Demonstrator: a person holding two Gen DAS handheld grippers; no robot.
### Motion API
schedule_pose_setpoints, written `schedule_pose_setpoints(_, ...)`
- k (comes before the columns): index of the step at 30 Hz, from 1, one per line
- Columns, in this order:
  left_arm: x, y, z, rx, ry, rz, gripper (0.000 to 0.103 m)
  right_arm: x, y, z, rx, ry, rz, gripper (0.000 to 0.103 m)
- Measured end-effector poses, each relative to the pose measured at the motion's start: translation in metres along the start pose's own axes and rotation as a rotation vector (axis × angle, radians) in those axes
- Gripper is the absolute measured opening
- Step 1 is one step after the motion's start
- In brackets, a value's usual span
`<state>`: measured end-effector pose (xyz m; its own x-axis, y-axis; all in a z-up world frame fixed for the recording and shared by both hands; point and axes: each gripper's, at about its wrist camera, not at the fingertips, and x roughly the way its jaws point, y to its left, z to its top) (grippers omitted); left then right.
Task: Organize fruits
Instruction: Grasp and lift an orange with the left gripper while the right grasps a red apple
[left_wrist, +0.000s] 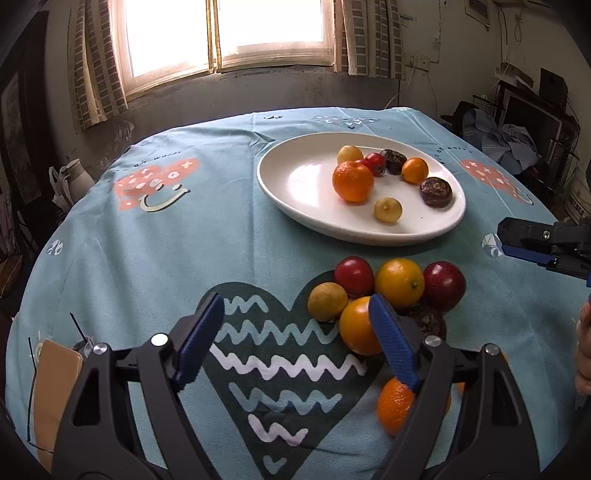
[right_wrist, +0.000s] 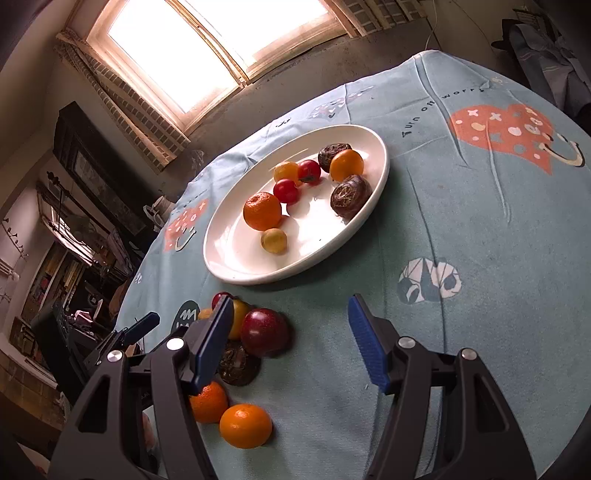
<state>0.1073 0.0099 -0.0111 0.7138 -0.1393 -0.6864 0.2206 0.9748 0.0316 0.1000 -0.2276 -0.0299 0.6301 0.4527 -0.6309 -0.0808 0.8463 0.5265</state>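
Round table under a light-blue printed tablecloth (left_wrist: 147, 258): dark heart with zigzag lines, coral hearts, lettering "Turn off worry" legible in the right wrist view. Curtained window (left_wrist: 225, 33) at 12 o'clock; cluttered shelves at 3 o'clock. White oval plate (left_wrist: 295, 184) at 1 o'clock holds eight fruits, among them an orange (left_wrist: 352, 181). Loose fruit pile (left_wrist: 399, 282) lies just nearer than the plate. Left gripper (left_wrist: 295, 332) spread wide, empty; right gripper (right_wrist: 291, 339) spread, empty.

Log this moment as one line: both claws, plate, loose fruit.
left claw: open, empty | right claw: open, empty | plate: holds fruit | loose fruit pile: on tablecloth, near plate
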Motion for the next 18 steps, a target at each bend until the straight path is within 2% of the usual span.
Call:
schedule_pose_setpoints(3,0.003,-0.006,-0.002,0.017,0.008,-0.042,0.084,0.003,0.001,0.0,0.001,0.014,-0.007,0.065)
schedule_pose_setpoints(7,0.005,-0.008,-0.003,0.043,0.009,-0.005,0.088,0.0,0.003,0.0,-0.014,-0.002,-0.007,0.065)
schedule_pose_setpoints(12,-0.007,0.019,-0.011,-0.013,0.01,0.117,0.086,-0.001,0.002,0.001,-0.014,-0.009,-0.017,0.065)
schedule_pose_setpoints(15,-0.014,0.031,-0.019,-0.058,0.019,0.06,0.086,0.001,0.005,-0.001,-0.024,0.002,-0.004,0.065)
schedule_pose_setpoints(18,-0.018,0.02,-0.019,-0.01,-0.008,0.028,0.085,0.004,0.011,-0.003,-0.057,0.018,0.006,0.065)
